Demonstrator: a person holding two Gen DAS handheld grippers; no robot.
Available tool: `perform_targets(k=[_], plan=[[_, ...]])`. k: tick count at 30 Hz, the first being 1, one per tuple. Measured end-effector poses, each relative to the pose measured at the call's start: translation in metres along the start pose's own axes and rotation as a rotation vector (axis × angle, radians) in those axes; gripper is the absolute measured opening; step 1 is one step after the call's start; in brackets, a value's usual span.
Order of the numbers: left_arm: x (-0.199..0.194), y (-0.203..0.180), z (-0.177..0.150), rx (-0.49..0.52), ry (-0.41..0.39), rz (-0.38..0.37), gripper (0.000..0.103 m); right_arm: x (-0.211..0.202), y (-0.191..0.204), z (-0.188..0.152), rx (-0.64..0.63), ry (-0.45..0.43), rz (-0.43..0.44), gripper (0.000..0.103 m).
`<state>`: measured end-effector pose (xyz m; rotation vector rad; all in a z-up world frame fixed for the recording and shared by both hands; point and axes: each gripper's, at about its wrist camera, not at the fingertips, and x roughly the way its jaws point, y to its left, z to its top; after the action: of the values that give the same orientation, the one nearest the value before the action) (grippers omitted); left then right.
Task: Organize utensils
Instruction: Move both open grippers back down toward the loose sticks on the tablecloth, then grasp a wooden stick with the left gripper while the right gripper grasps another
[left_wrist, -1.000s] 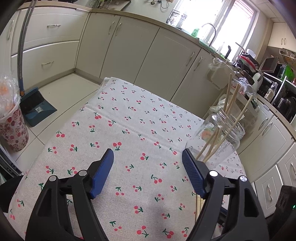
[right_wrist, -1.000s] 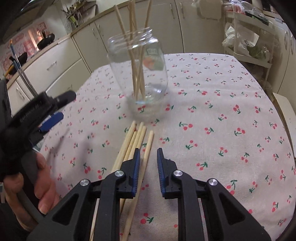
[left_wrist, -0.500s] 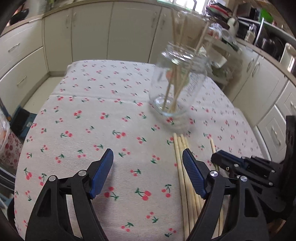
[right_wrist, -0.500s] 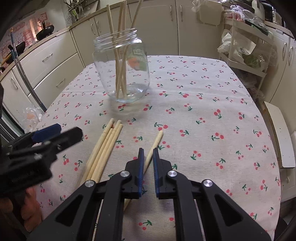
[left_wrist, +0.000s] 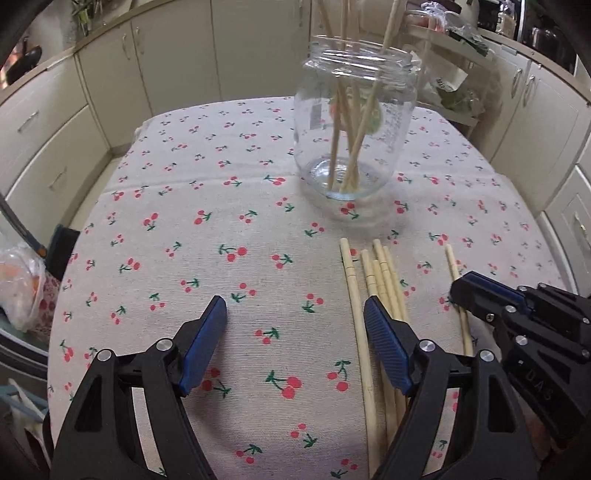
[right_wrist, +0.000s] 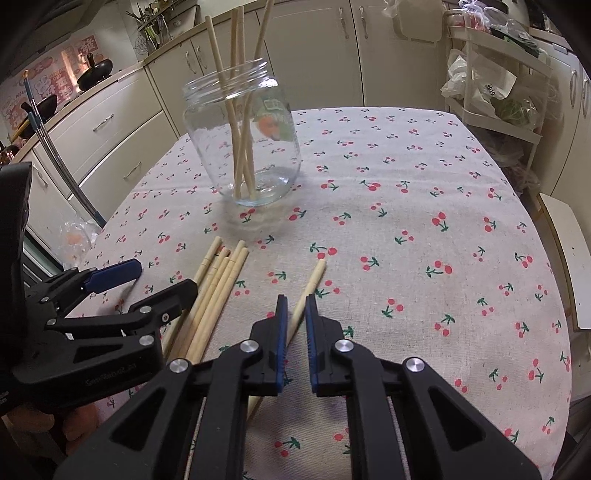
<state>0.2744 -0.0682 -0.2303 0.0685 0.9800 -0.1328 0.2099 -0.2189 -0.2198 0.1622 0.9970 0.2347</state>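
Observation:
A clear glass jar (left_wrist: 352, 122) (right_wrist: 245, 144) stands on the cherry-print tablecloth (left_wrist: 221, 206) with several wooden chopsticks (right_wrist: 242, 122) upright in it. Several more chopsticks (left_wrist: 373, 280) (right_wrist: 216, 284) lie bundled in front of it. One single chopstick (right_wrist: 312, 280) (left_wrist: 454, 269) lies apart to their right. My right gripper (right_wrist: 294, 314) (left_wrist: 480, 295) has its jaws nearly shut around this single chopstick, low over the cloth. My left gripper (left_wrist: 295, 321) (right_wrist: 147, 280) is open and empty, its right finger over the bundle.
Cream kitchen cabinets (left_wrist: 110, 92) surround the table. A white rack with bags (right_wrist: 498, 81) stands at the far right. A plastic bag (left_wrist: 22, 280) and a dustpan (left_wrist: 61, 247) sit on the floor to the left. A white stool (right_wrist: 565, 258) stands at the right table edge.
My left gripper has swung right to face the jar and the bundle. My right gripper has narrowed its jaws and come down around the single chopstick.

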Motion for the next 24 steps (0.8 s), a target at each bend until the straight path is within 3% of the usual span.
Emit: perform_targets(k=[7,13,18,20,24], plan=[[-0.001,0.004,0.004,-0.035,0.006,0.043,0.073,0.002,-0.002,0.002,-0.038,0.022,0.049,0.011],[0.009,0.001,0.013,-0.029,-0.005,0.018,0.071,0.008,-0.003,0.01,-0.045,0.045,0.05,0.01],[0.011,-0.002,0.018,0.026,-0.03,0.002,0.034,0.008,0.007,0.01,-0.126,0.051,0.05,0.01],[0.011,0.001,0.02,0.048,-0.029,-0.022,0.028,0.008,0.007,0.009,-0.146,0.056,0.049,0.01],[0.012,0.005,0.022,0.087,-0.014,-0.069,0.027,0.009,-0.002,0.015,-0.098,0.085,0.065,0.01]])
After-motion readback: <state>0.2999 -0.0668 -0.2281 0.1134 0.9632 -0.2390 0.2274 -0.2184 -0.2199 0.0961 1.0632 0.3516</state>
